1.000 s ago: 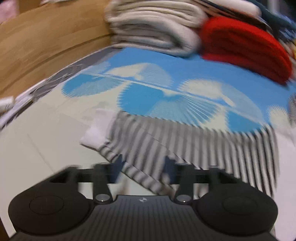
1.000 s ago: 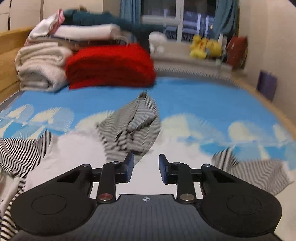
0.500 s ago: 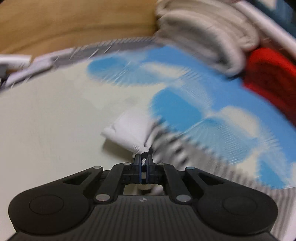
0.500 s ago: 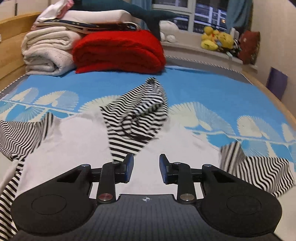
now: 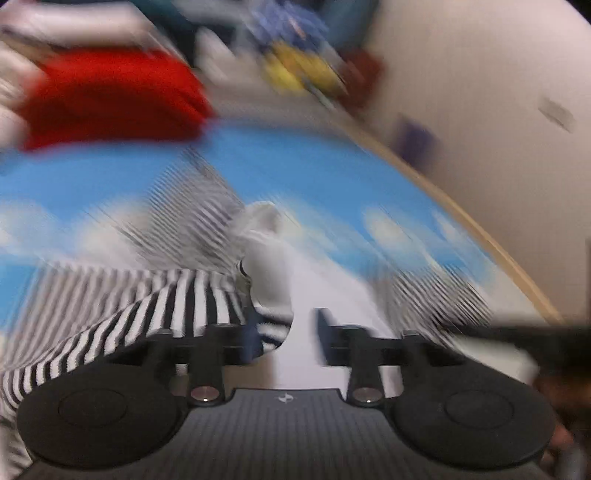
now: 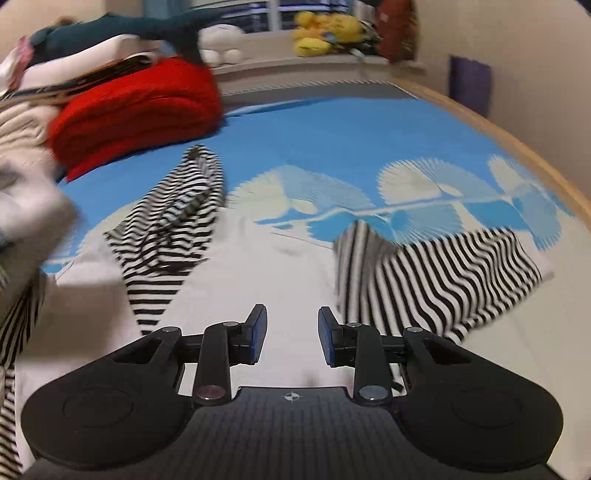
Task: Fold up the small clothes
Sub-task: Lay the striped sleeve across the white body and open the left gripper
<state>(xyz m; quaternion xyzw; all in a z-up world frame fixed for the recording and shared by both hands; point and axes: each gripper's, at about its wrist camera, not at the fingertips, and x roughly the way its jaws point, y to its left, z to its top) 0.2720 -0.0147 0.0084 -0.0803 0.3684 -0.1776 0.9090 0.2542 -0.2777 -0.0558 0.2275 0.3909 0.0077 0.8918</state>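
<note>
A small white top with black-and-white striped sleeves and hood lies spread on the bed. In the right wrist view its striped hood [image 6: 177, 218] lies ahead left, its striped right sleeve [image 6: 436, 273] ahead right, the white body [image 6: 280, 280] between. My right gripper [image 6: 291, 334] is open and empty just above the body. In the blurred left wrist view my left gripper [image 5: 288, 332] is open; the striped left sleeve [image 5: 147, 306] with its white cuff [image 5: 269, 273] lies folded over the body, at the left finger.
A blue and white patterned bed cover [image 6: 332, 147] lies under the top. A red folded blanket [image 6: 140, 110], cream blankets [image 6: 22, 140] and plush toys [image 6: 325, 33] sit at the back. A wooden bed edge [image 6: 517, 147] and wall are on the right.
My left gripper shut on the white cuff, swung the sleeve rightward over the body, and has now opened. My right gripper stayed open, shifting slightly right and lower.
</note>
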